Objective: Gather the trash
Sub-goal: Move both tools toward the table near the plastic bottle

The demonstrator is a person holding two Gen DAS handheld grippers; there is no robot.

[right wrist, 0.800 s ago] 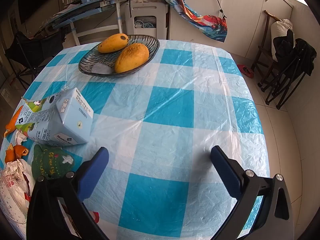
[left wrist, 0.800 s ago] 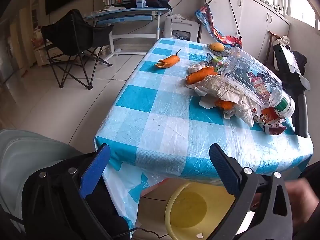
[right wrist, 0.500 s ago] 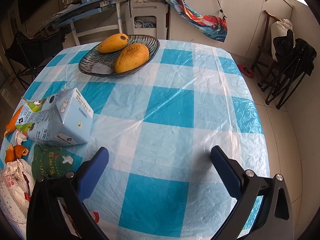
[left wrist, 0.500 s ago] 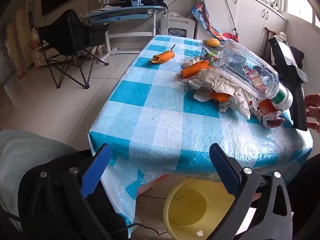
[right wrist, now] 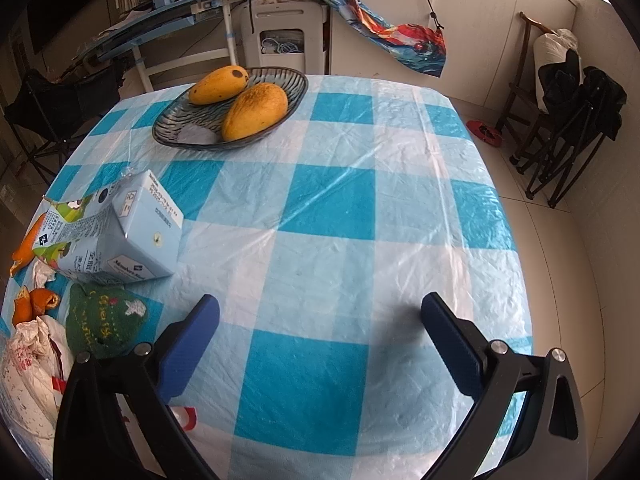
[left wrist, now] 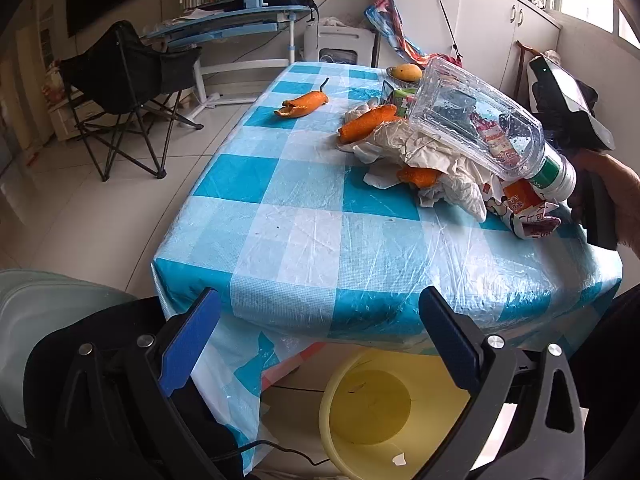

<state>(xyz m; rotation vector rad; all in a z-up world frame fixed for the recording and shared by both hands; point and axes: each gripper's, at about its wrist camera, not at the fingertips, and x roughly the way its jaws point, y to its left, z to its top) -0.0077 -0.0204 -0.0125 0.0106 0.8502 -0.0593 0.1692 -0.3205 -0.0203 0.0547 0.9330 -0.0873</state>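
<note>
Trash lies in a heap on the blue-checked table (left wrist: 300, 236): a clear plastic bottle (left wrist: 480, 128) on its side, crumpled white paper (left wrist: 436, 152), orange peels (left wrist: 368, 122) and a snack wrapper (left wrist: 528, 216). One more peel (left wrist: 302, 104) lies apart at the far left. My left gripper (left wrist: 316, 300) hangs open and empty off the table's near edge, above a yellow bin (left wrist: 372, 408) on the floor. In the right wrist view a milk carton (right wrist: 116, 236), a green knitted piece (right wrist: 102, 320) and a white bag (right wrist: 28, 368) sit at the left. My right gripper (right wrist: 320, 308) is open over bare tablecloth (right wrist: 332, 208).
A dark dish (right wrist: 188, 128) with two mangoes (right wrist: 256, 110) stands at the table's far side. A black folding chair (left wrist: 120, 92) and a desk (left wrist: 228, 28) stand on the floor to the left. A person's hand (left wrist: 616, 192) holds the other gripper's handle at the right edge.
The left wrist view has pulled back and risen a little, so more of the table shows. A hand has come into view at its right edge. The right wrist view is unchanged.
</note>
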